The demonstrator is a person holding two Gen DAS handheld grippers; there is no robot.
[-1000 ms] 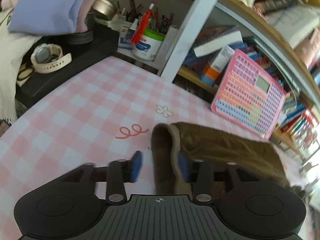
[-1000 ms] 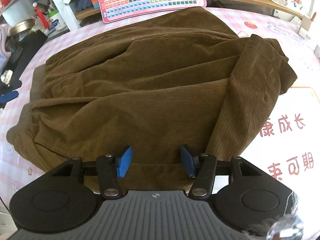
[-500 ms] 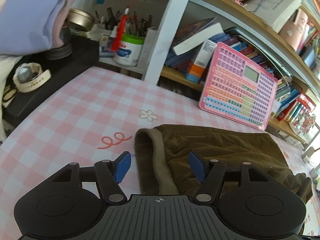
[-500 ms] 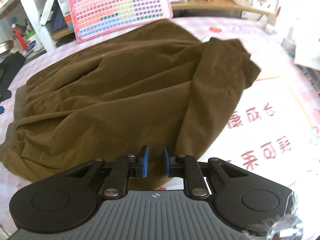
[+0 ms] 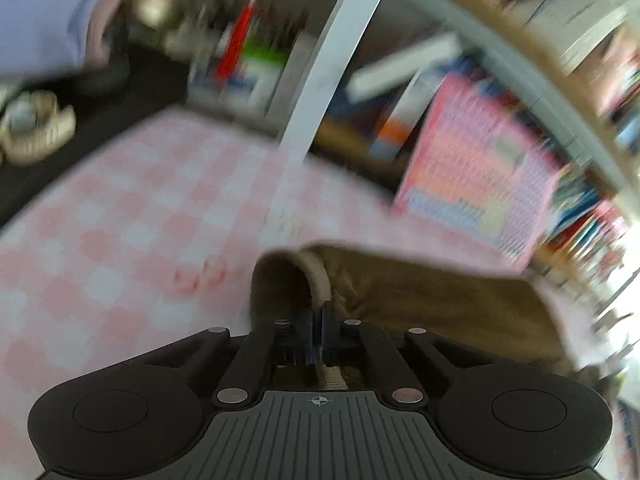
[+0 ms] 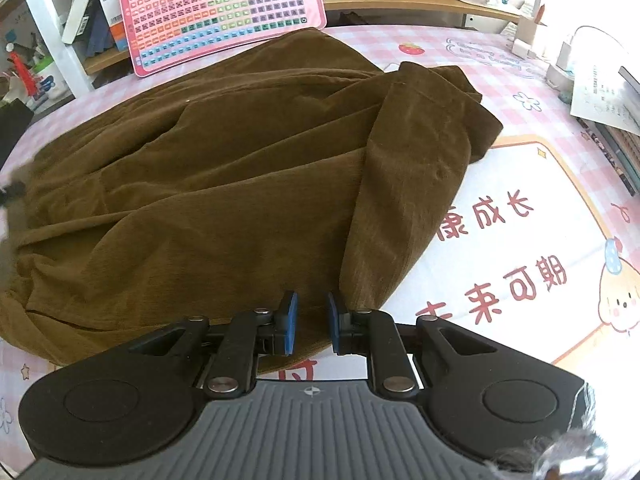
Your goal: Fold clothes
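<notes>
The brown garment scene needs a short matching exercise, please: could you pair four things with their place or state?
Things:
1. left hand-held gripper
2. right hand-held gripper
3. pink keyboard toy
4. brown garment

Place or state:
A. leaning against the shelf
B. shut on the garment's waistband
C. slightly open above the near hem
D. spread in wrinkles on the checked cloth

Pairs: 1-B, 2-C, 3-A, 4-D
</notes>
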